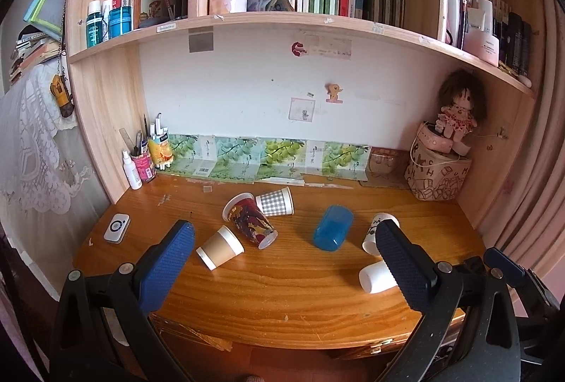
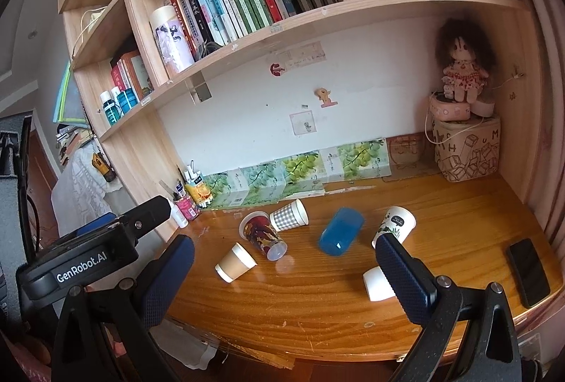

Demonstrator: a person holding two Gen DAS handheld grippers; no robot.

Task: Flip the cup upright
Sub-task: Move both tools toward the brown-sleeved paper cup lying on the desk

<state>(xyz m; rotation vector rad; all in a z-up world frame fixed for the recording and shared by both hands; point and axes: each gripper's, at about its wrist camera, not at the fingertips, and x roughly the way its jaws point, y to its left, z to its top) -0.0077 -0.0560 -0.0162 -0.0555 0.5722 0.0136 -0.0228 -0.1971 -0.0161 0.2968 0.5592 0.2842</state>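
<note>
Six cups lie tipped on the wooden desk [image 1: 282,293]: a brown cup [image 1: 219,246], a red patterned cup [image 1: 250,222], a checked cup [image 1: 275,202], a blue cup [image 1: 333,232], a printed white cup [image 2: 393,227] and a plain white cup [image 1: 377,276] at lower right. Both the left gripper [image 1: 284,262] and the right gripper [image 2: 282,267] hang with jaws wide apart, holding nothing. Only the left view shows a white device [image 1: 117,228] at the desk's left; only the right view shows a black phone [image 2: 528,272] at far right.

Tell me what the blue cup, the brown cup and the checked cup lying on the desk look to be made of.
Blue cup: probably translucent plastic, glossy; light glows through it.
Brown cup: likely paper, matte kraft sleeve, white rolled rim.
Checked cup: likely paper, printed grey grid, thin rolled rim.
</note>
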